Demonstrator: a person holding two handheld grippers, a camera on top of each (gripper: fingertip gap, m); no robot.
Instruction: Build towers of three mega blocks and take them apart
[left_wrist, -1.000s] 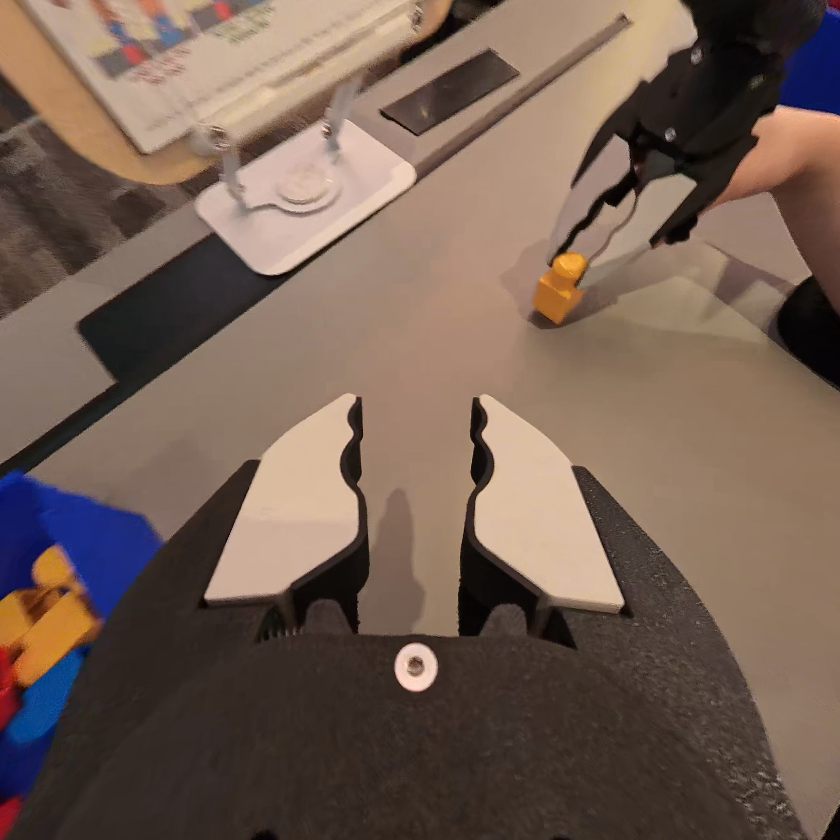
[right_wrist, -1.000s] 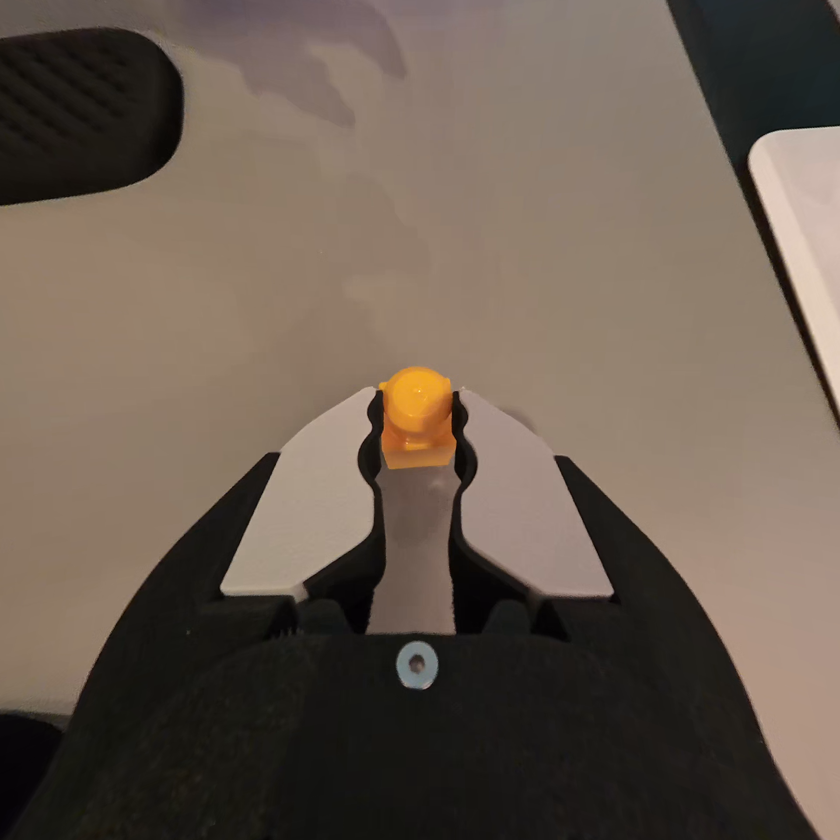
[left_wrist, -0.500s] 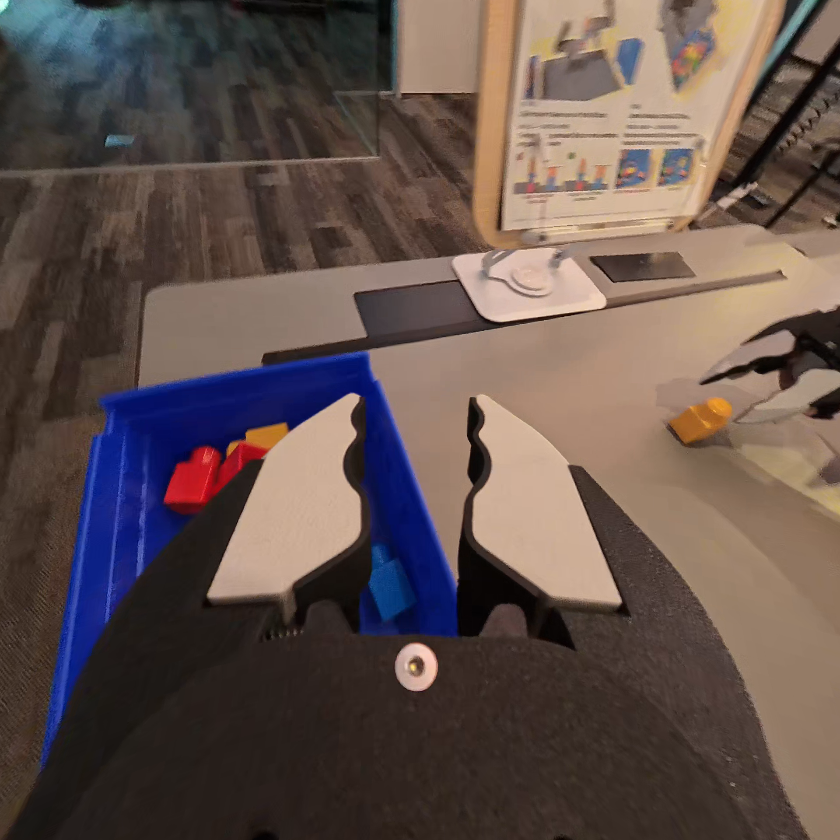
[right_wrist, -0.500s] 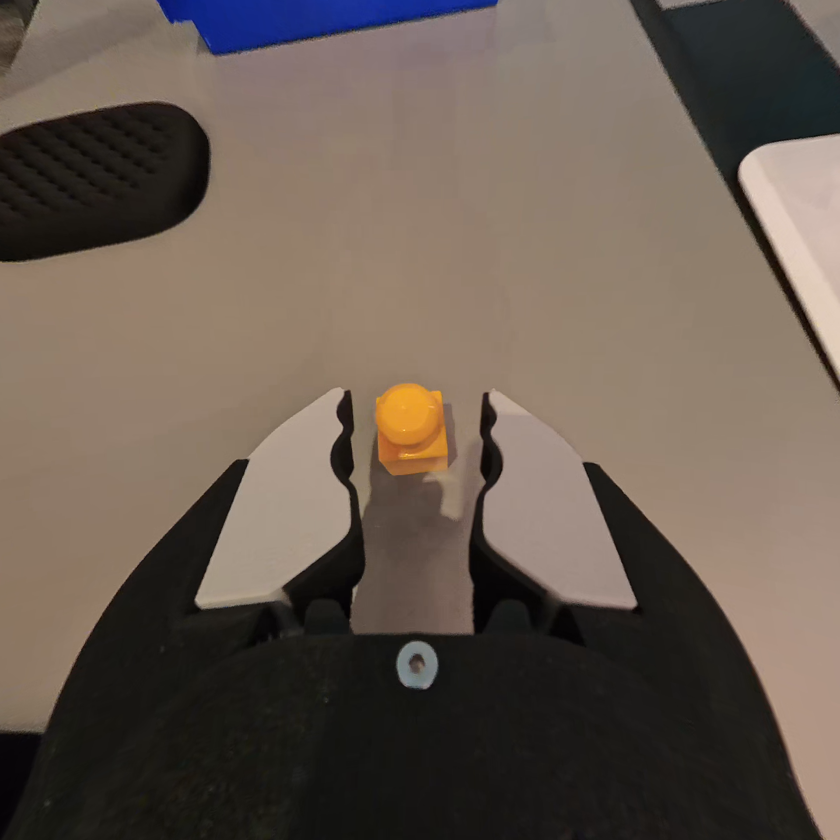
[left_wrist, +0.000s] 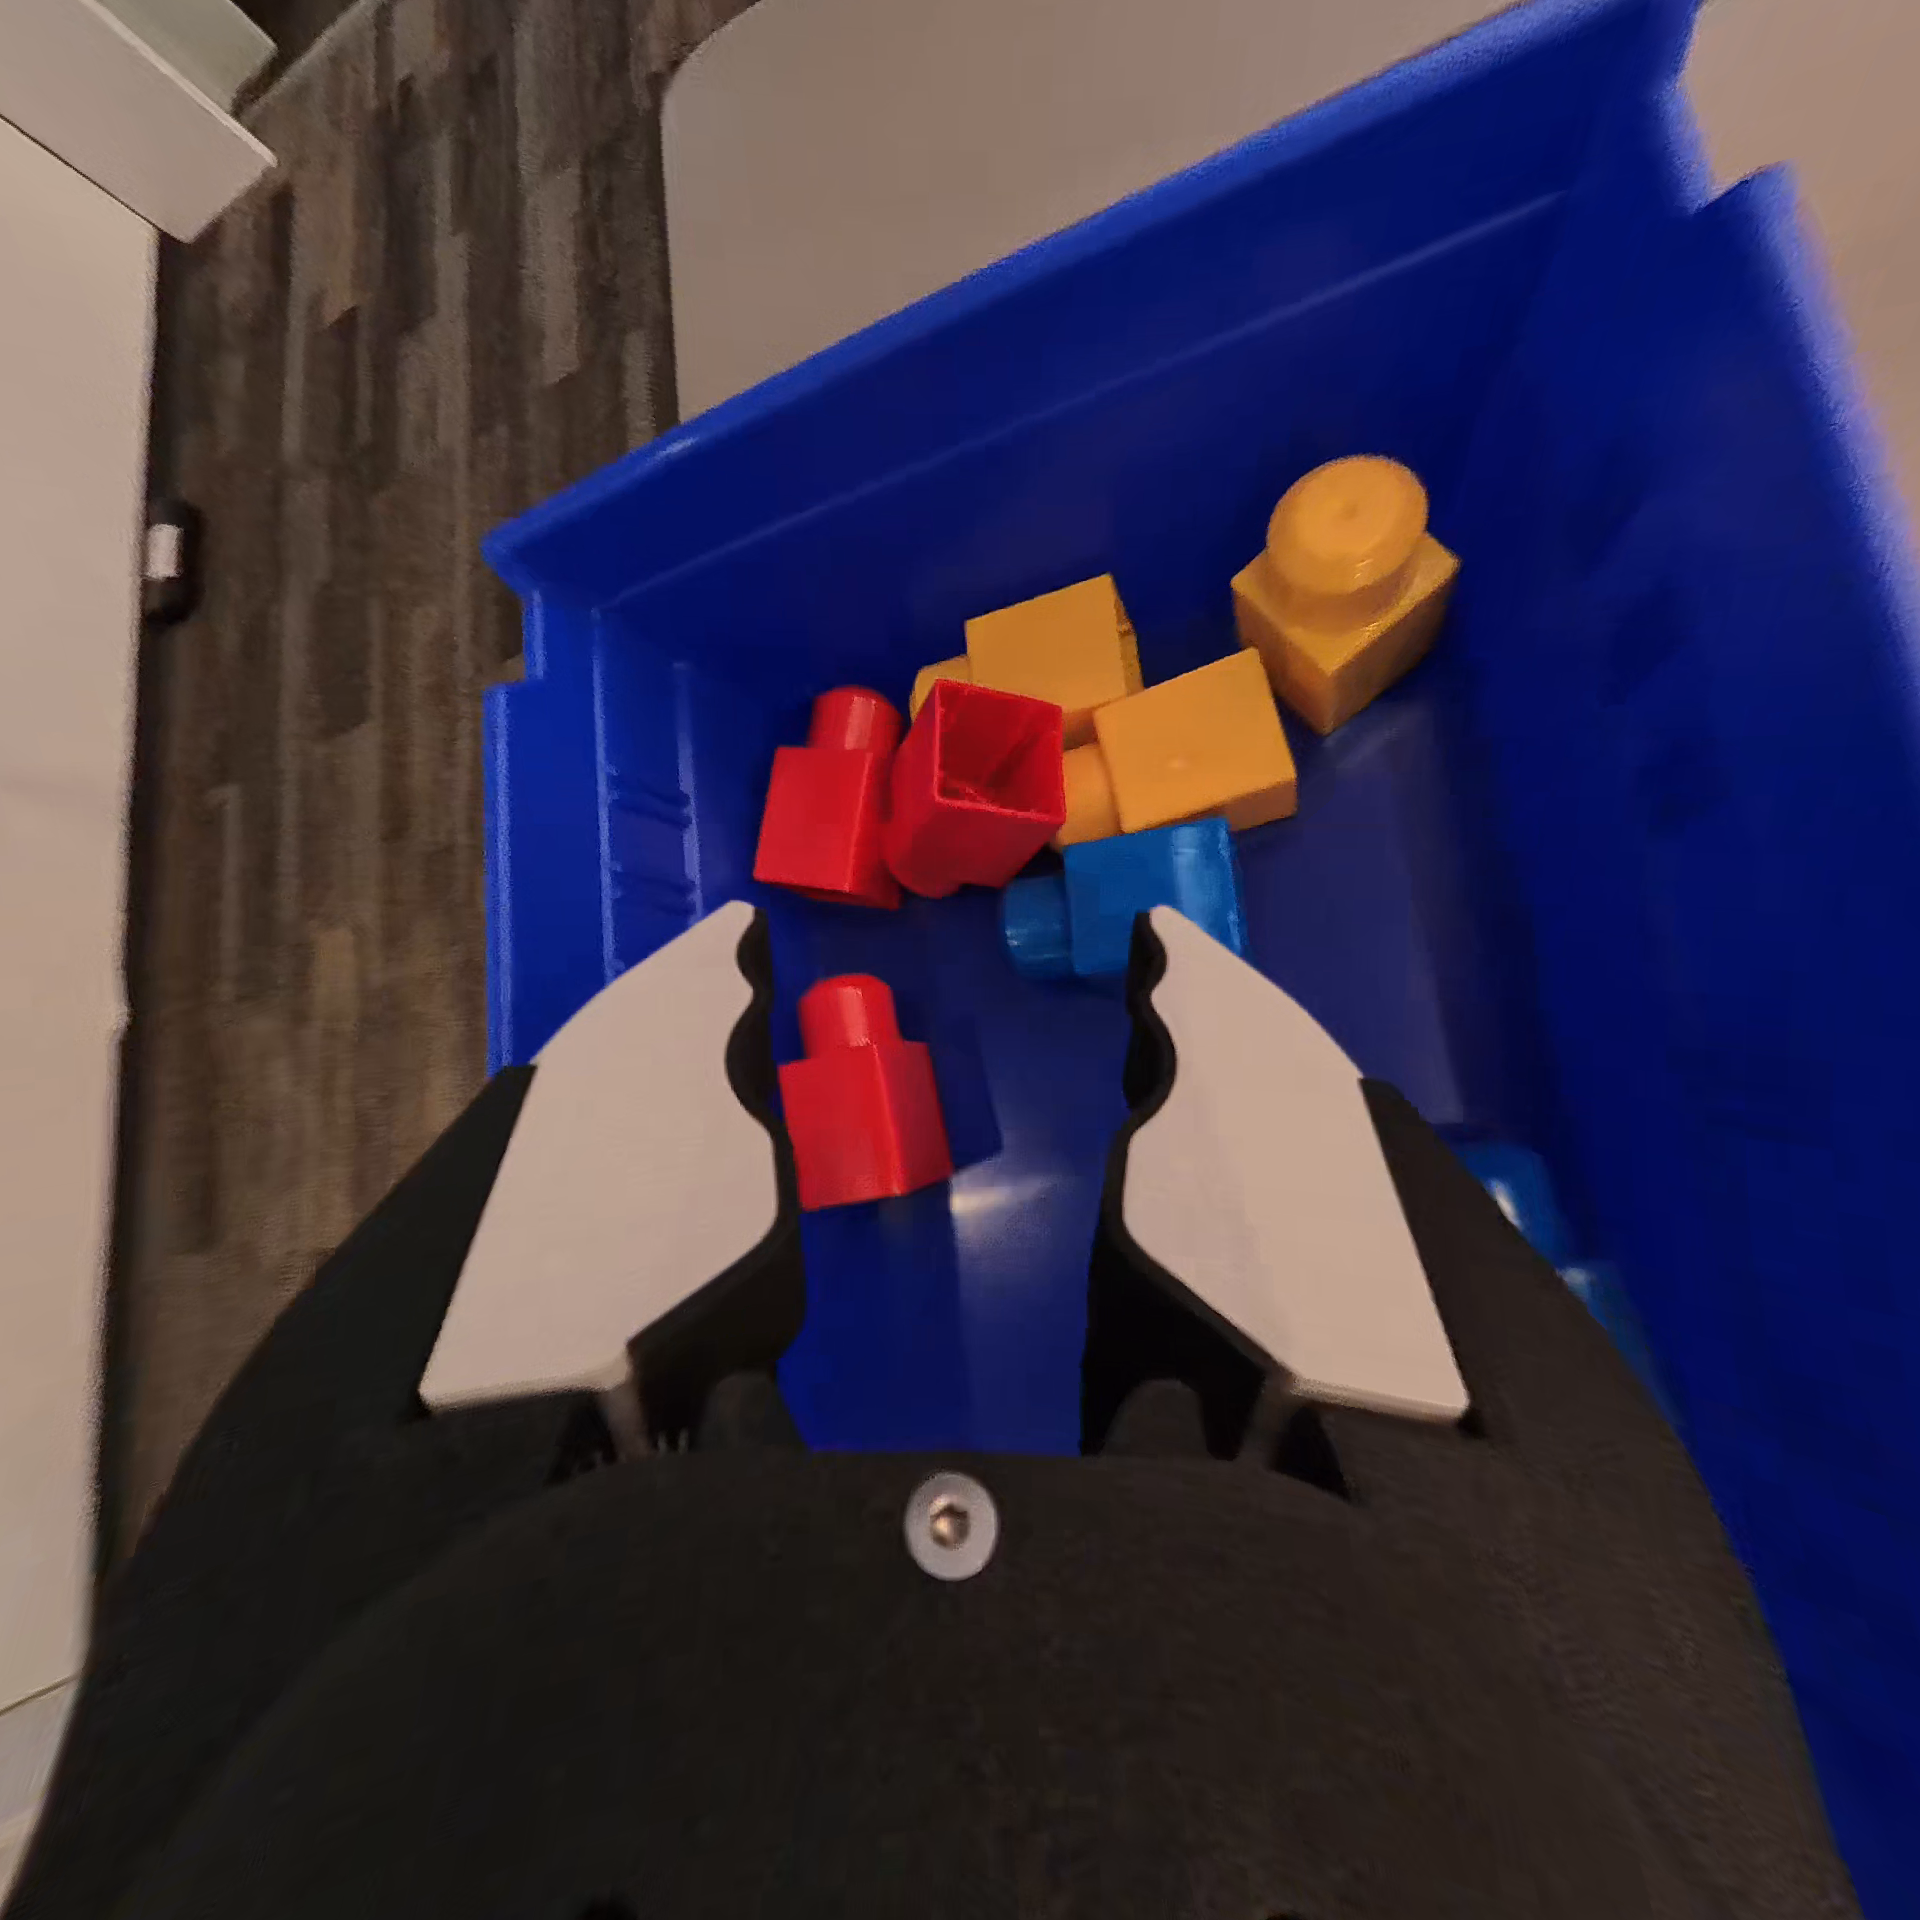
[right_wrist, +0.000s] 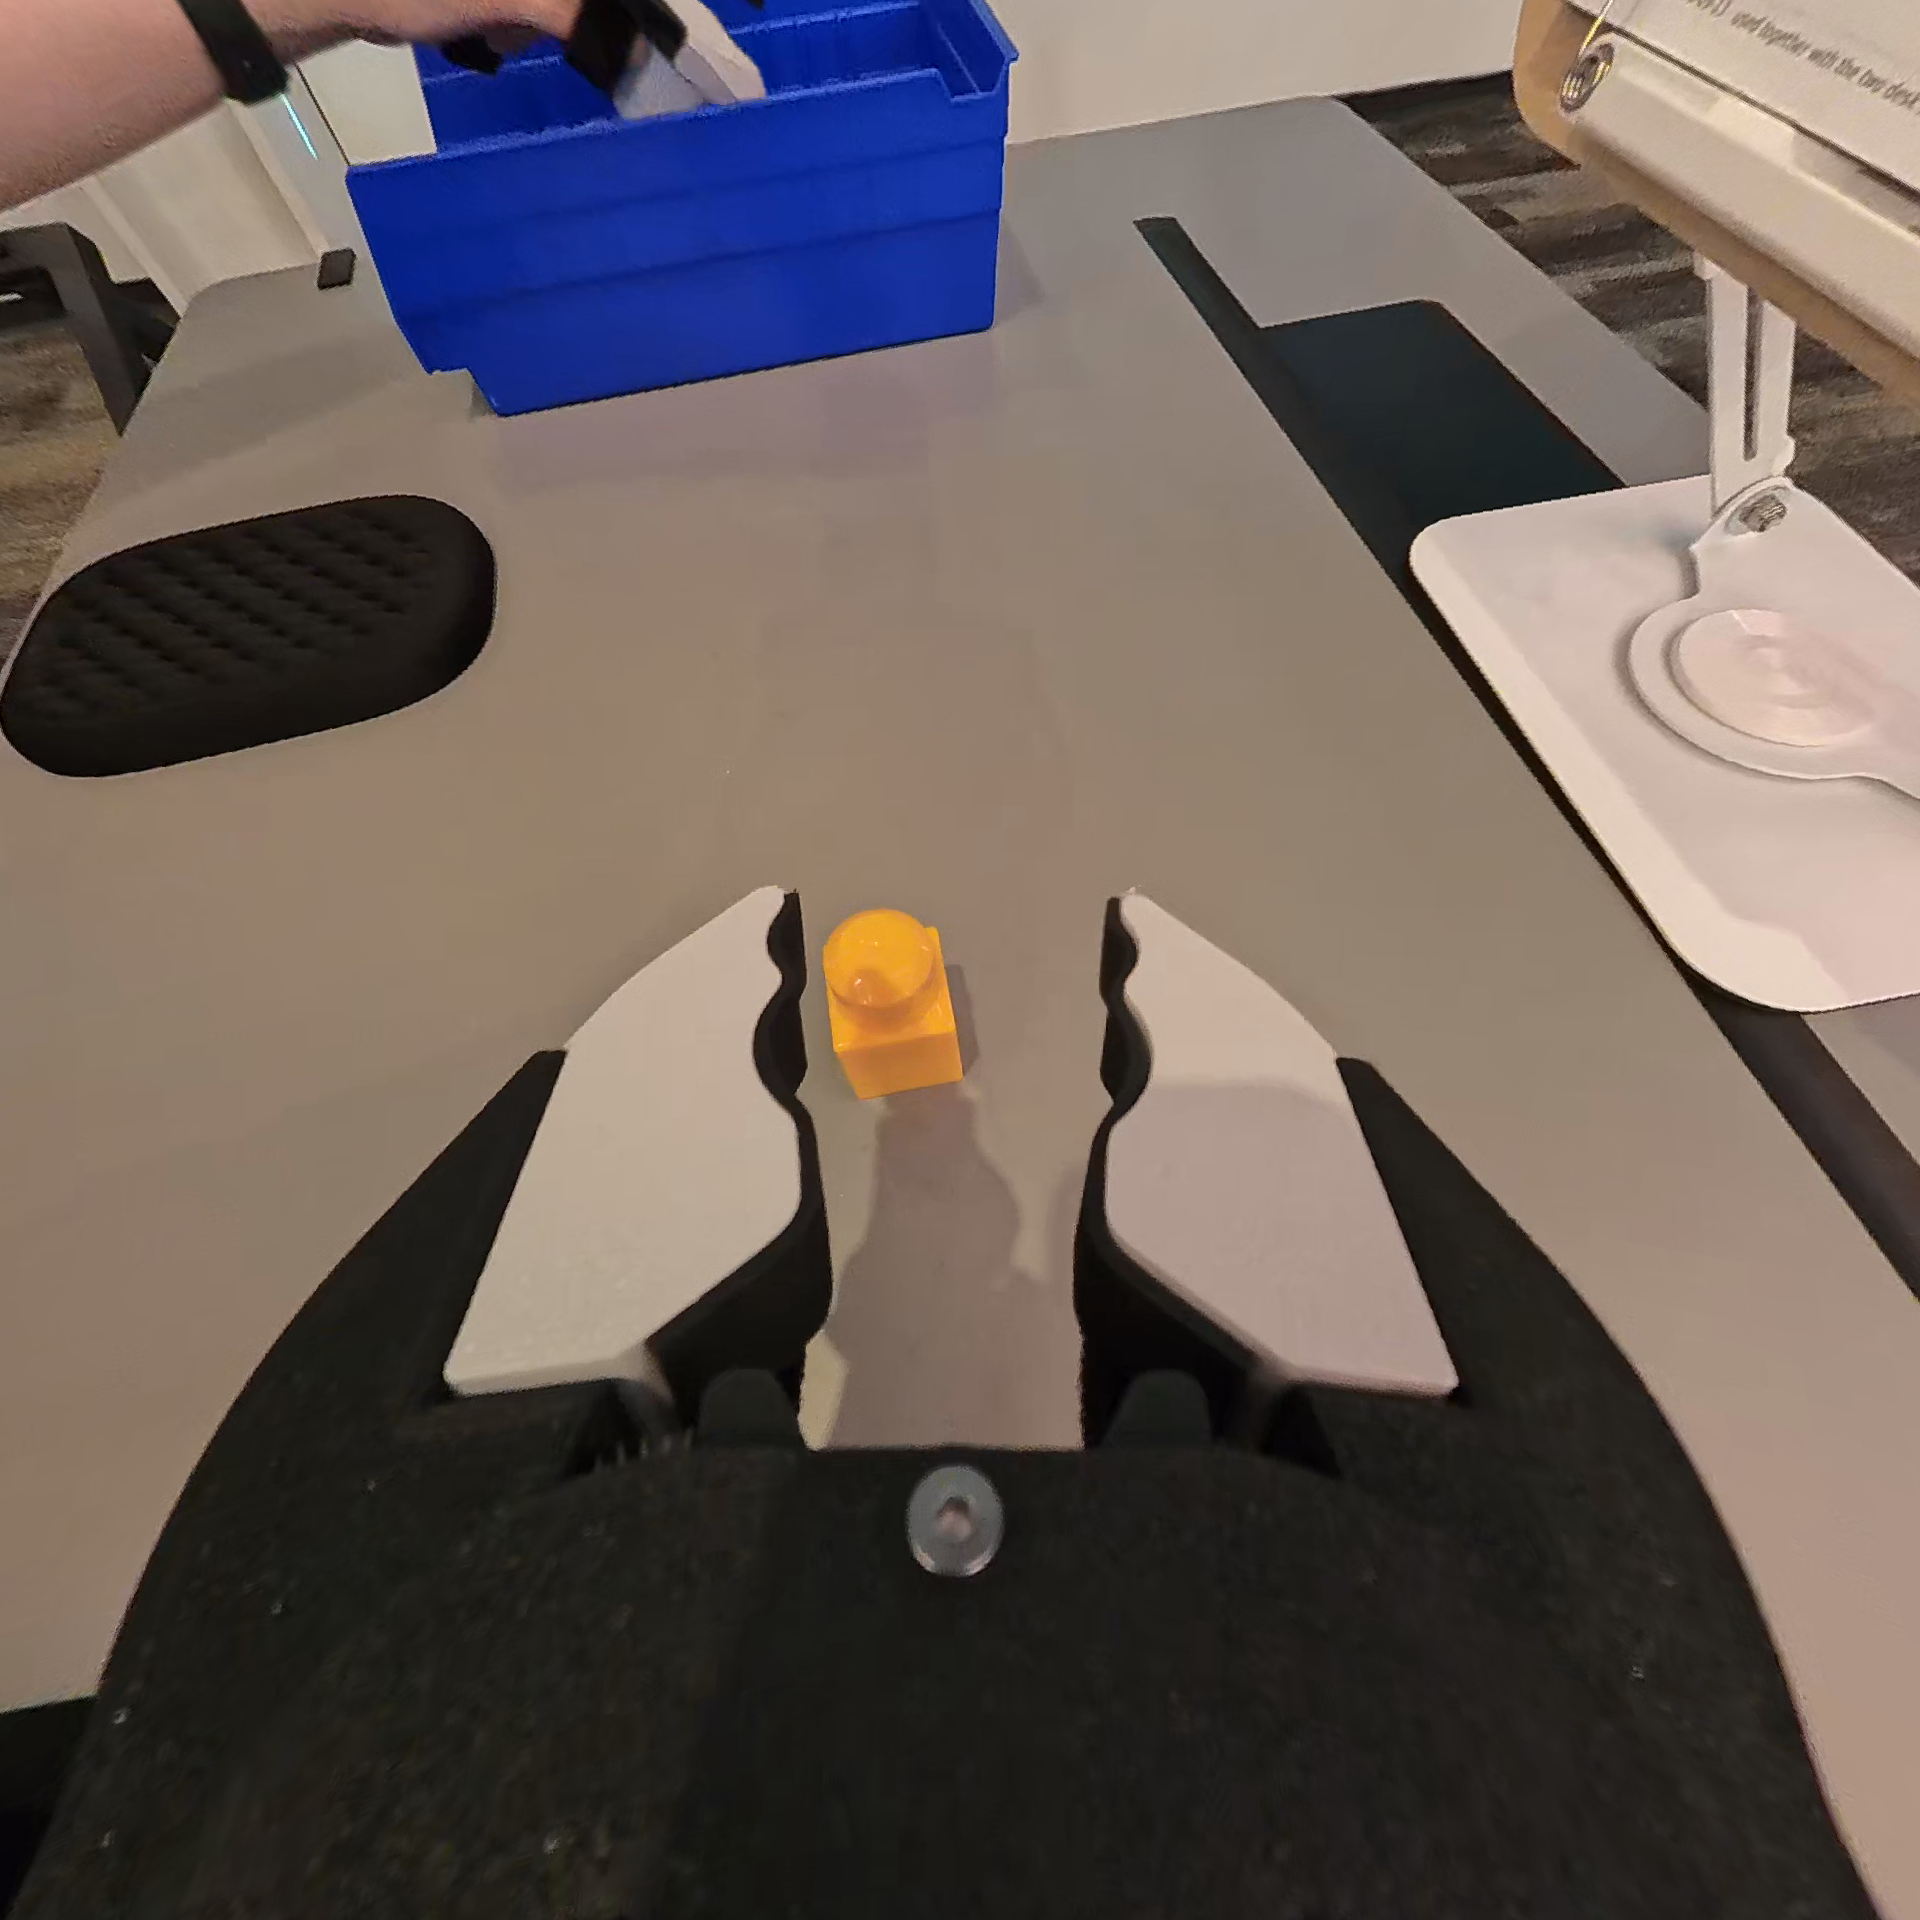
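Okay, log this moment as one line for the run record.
left hand-held gripper: open over blue bin, red block between fingers | right hand-held gripper: open, empty | orange block: upright on table

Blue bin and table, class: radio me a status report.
Left gripper open over blue bin, red block between fingers. Right gripper open, orange block released upright. Nothing obstructing.

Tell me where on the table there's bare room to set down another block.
Bare table runs wide between the orange block, the blue bin, the black pad and the white stand base. The crowded spot is inside the bin, where the left gripper hovers over piled blocks.
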